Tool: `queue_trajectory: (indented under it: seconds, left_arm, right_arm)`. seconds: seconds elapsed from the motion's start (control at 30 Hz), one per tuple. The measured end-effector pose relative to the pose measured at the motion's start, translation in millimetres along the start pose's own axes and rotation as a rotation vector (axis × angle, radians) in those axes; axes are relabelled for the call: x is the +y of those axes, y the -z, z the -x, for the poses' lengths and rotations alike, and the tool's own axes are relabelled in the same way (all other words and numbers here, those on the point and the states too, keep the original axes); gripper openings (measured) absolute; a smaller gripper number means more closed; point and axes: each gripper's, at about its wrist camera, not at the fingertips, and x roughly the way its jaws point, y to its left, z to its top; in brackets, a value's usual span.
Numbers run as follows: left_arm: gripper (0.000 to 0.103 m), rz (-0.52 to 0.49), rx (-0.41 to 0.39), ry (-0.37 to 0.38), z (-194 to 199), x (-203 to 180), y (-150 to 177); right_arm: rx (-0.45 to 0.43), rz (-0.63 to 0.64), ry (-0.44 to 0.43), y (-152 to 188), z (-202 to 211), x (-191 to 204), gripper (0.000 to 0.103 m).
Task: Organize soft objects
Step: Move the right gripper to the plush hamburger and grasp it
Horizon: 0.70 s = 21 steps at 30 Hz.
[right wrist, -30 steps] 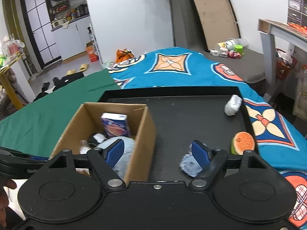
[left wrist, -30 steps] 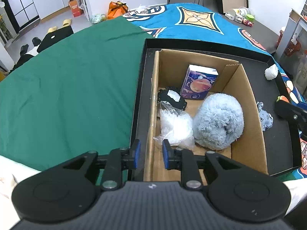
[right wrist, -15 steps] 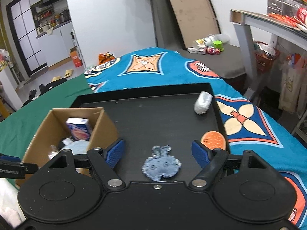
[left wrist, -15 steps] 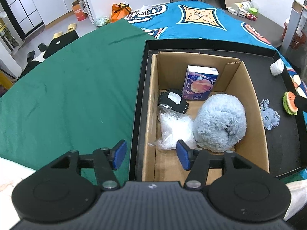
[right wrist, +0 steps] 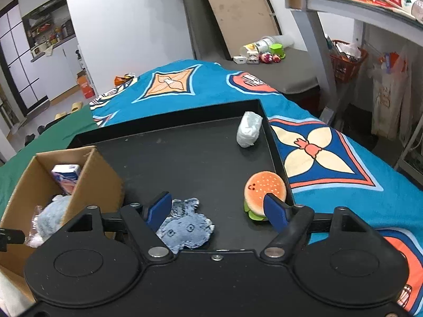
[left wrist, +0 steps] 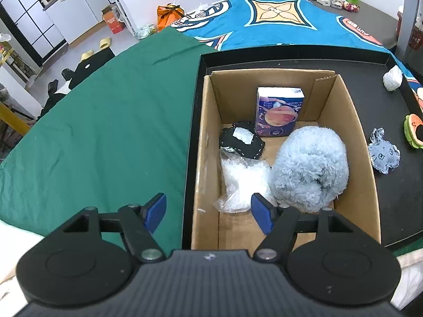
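right wrist: right gripper [right wrist: 218, 211] jaws spread, empty; denim toy [right wrist: 186, 227] beside left jaw.

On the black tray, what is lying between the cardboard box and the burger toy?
The flat blue denim toy lies between the cardboard box and the burger toy on the black tray, shown in the right wrist view.

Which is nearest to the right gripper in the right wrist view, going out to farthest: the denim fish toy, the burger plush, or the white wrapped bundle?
From the right gripper, which is open and holds nothing:
1. Denim fish toy, just beside its left finger on the black tray.
2. Burger plush, at the right finger, against the tray's right wall; close to the fish toy in rank.
3. White wrapped bundle, far corner of the tray.
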Motion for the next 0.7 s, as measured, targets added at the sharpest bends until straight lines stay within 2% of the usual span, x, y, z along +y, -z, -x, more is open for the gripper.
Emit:
queue_trajectory:
  seconds: [0.23, 0.43, 0.7]
  left_arm:
    - [0.070, -0.028, 0.019, -0.047, -6.1, -8.4, -3.8]
    - [0.070, -0.053, 0.042, -0.087, -13.1, -16.7, -5.9]
    - [0.070, -0.076, 0.056, -0.117, -15.9, -28.7, -9.0]
  right_arm:
    - [-0.003, 0.035, 0.053, 4.0, -13.5, -5.2, 0.075]
    - [-0.010, 0.047, 0.063, 0.8, -21.0, -7.4, 0.075]
    - [0.046, -0.025, 0.089, 4.6, -46.9, -24.0, 0.072]
